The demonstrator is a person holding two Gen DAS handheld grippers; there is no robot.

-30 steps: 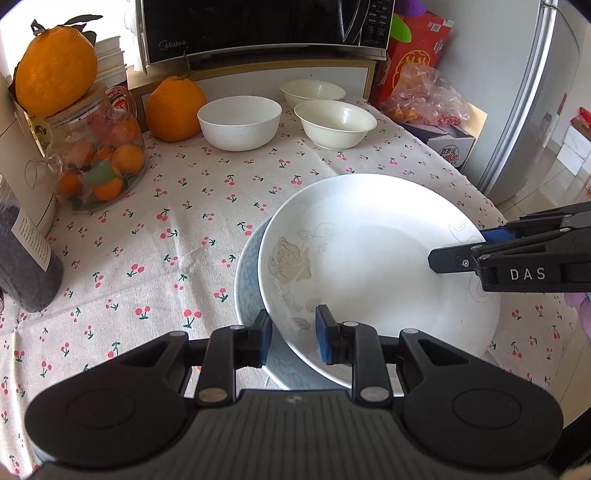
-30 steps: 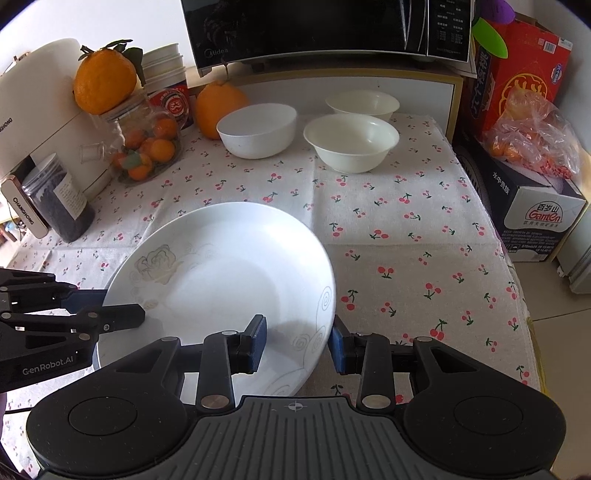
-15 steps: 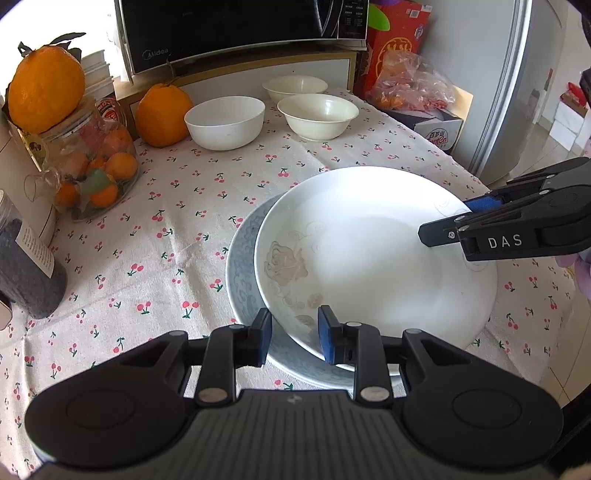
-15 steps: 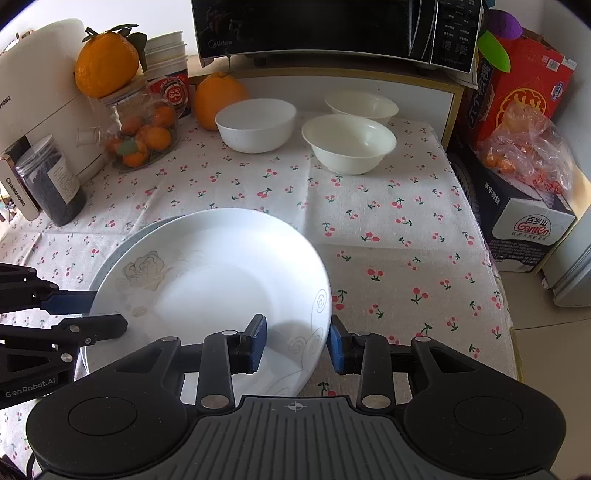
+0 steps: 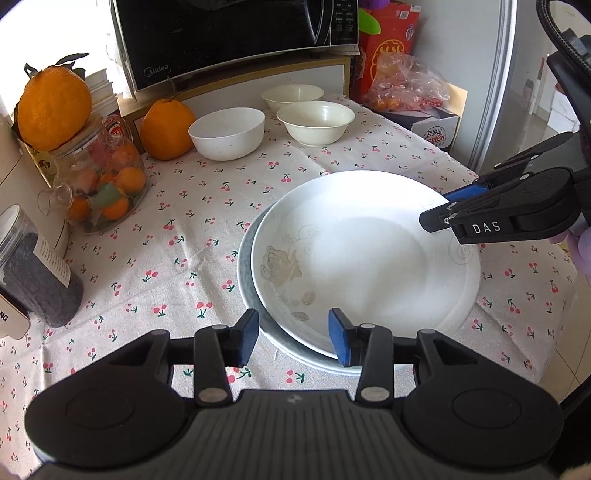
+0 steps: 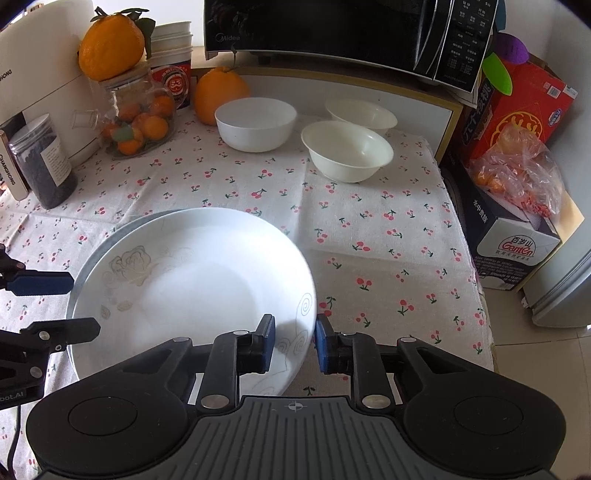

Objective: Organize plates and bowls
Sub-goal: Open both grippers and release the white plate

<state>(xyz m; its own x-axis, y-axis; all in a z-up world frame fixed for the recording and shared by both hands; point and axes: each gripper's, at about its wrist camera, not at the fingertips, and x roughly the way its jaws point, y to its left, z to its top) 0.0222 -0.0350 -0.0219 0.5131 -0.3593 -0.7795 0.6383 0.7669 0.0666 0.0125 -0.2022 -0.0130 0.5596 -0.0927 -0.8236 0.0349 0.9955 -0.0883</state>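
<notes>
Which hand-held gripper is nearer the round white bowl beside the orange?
Left. The left hand-held gripper sits at the plates' near-left rim, on the white bowl's side; the right hand-held gripper works the opposite rim.

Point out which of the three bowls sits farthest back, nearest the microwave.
The cream bowl at the back right, under the microwave. The other cream bowl sits in front of it; the white bowl stands left, beside the orange.
</notes>
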